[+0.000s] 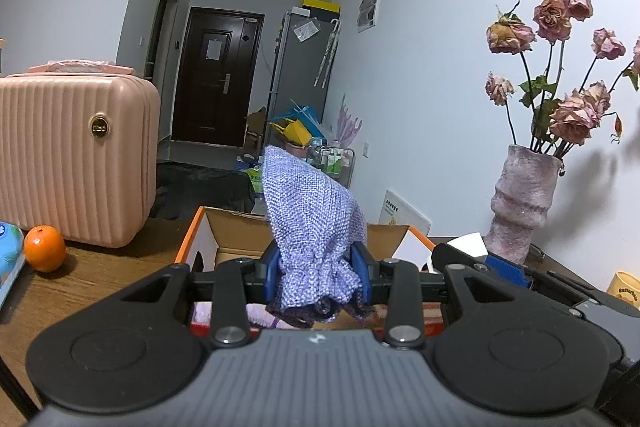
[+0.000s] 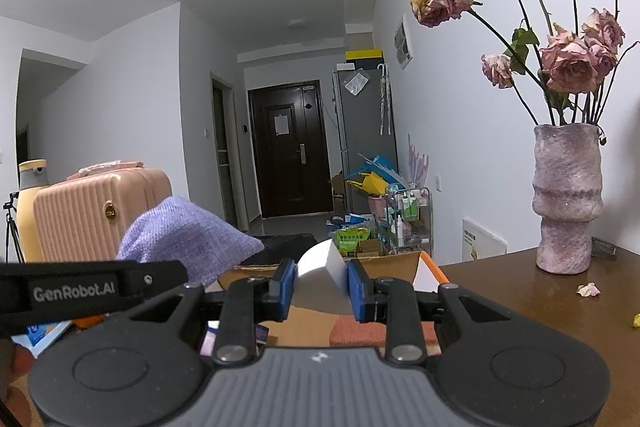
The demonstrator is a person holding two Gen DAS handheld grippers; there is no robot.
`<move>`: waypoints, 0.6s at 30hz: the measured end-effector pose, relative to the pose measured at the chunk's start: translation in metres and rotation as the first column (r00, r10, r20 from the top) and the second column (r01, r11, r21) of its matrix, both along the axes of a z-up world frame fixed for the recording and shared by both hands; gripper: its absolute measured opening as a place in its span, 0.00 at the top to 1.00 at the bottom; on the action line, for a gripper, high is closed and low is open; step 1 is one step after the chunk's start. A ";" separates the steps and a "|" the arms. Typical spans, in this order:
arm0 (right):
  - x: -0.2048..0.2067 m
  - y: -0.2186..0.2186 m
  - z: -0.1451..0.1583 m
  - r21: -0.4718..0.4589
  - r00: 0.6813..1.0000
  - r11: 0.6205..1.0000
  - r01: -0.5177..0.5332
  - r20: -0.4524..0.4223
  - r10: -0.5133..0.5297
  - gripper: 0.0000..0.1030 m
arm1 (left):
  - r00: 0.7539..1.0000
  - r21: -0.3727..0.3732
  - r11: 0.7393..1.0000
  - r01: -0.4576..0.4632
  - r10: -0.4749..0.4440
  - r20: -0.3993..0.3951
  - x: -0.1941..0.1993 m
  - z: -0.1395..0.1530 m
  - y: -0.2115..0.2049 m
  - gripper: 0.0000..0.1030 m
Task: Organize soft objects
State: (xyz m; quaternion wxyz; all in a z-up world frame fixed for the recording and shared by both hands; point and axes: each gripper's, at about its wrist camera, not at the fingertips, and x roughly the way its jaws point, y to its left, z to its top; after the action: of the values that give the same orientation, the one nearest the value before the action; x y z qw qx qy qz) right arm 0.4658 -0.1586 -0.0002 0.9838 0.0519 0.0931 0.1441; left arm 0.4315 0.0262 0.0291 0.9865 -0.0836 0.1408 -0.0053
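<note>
A bunched lilac knitted cloth (image 1: 312, 227) is clenched between the blue pads of the left hand-held gripper (image 1: 316, 269) and is held above the open orange-edged cardboard box (image 1: 196, 239) on the brown wooden worktop (image 1: 100, 267). A white foam block (image 2: 322, 269) is grasped by the right hand-held gripper (image 2: 320, 285) above the same box, beside the cloth.

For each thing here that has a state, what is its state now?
Left claw: shut on the purple cloth.
Right claw: shut on the white block.
Cardboard box: open, flaps up.
Roses: dried, upright in the vase.
Door: closed.
</note>
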 end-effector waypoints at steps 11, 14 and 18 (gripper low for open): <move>0.027 0.006 0.003 0.000 1.000 1.000 -0.002 0.007 0.002 0.73 | 1.000 0.001 1.000 -0.018 0.018 -0.011 0.032 -0.004 0.003 0.64; 0.032 0.008 0.003 -0.003 1.000 1.000 -0.001 0.007 0.001 0.73 | 1.000 0.001 1.000 -0.024 0.024 -0.012 0.039 -0.005 0.005 0.64; 0.043 0.011 0.002 -0.008 1.000 1.000 0.003 0.007 -0.003 0.73 | 0.999 0.002 1.000 -0.032 0.032 -0.014 0.050 -0.006 0.006 0.64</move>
State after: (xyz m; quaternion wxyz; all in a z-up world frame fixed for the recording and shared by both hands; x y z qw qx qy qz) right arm 0.5090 -0.1476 0.0018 0.9845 0.0477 0.0903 0.1426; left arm 0.4813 0.0322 0.0234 0.9855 -0.0849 0.1463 0.0110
